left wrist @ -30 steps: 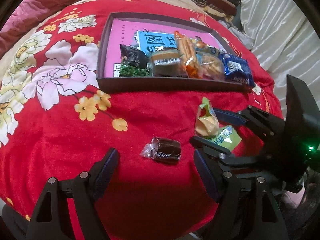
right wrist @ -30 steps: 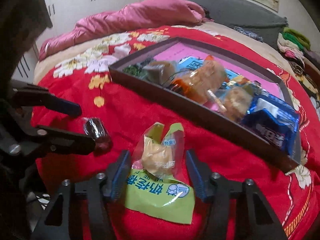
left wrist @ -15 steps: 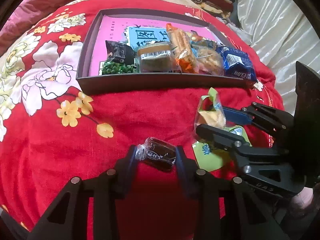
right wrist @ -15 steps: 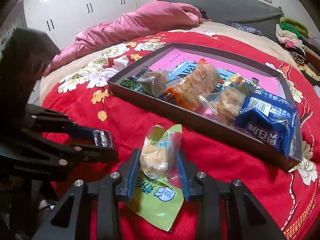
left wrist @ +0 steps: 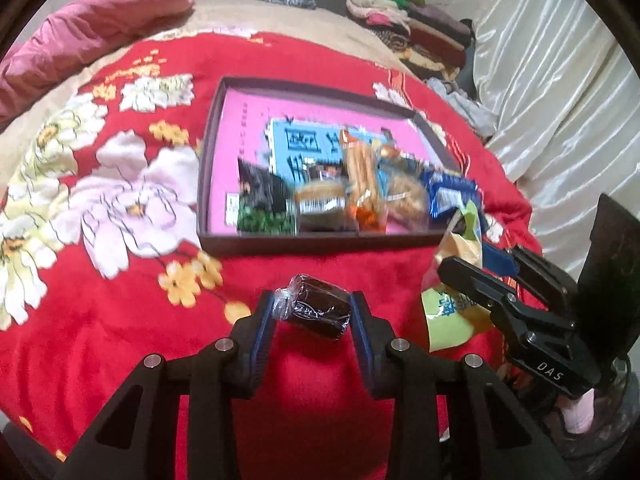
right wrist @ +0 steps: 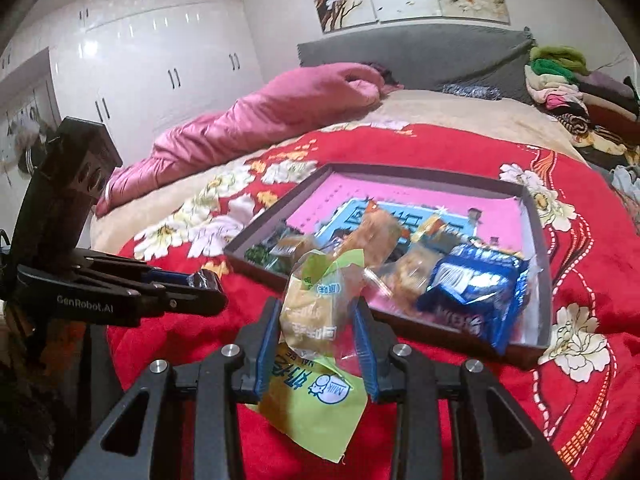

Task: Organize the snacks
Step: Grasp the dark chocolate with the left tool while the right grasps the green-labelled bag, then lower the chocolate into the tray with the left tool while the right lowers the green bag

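My left gripper (left wrist: 312, 316) is shut on a dark brown wrapped cake (left wrist: 316, 312) and holds it above the red bedspread. My right gripper (right wrist: 318, 332) is shut on a green and clear packet with a yellow pastry (right wrist: 312, 320), lifted off the bed; it also shows in the left wrist view (left wrist: 456, 280). A dark tray with a pink bottom (left wrist: 208, 184) lies ahead and holds several snack packets, among them a blue one (right wrist: 476, 292) and an orange one (left wrist: 360, 184). The left gripper shows at the left of the right wrist view (right wrist: 200, 284).
The red floral bedspread (left wrist: 120, 280) covers the bed. A pink quilt (right wrist: 260, 120) lies at the far side. Folded clothes (left wrist: 408, 32) are stacked at the back right. A white curtain (left wrist: 560, 100) hangs on the right.
Both grippers have lifted their snacks off the bedspread and risen. The tray now sits farther below in both views.
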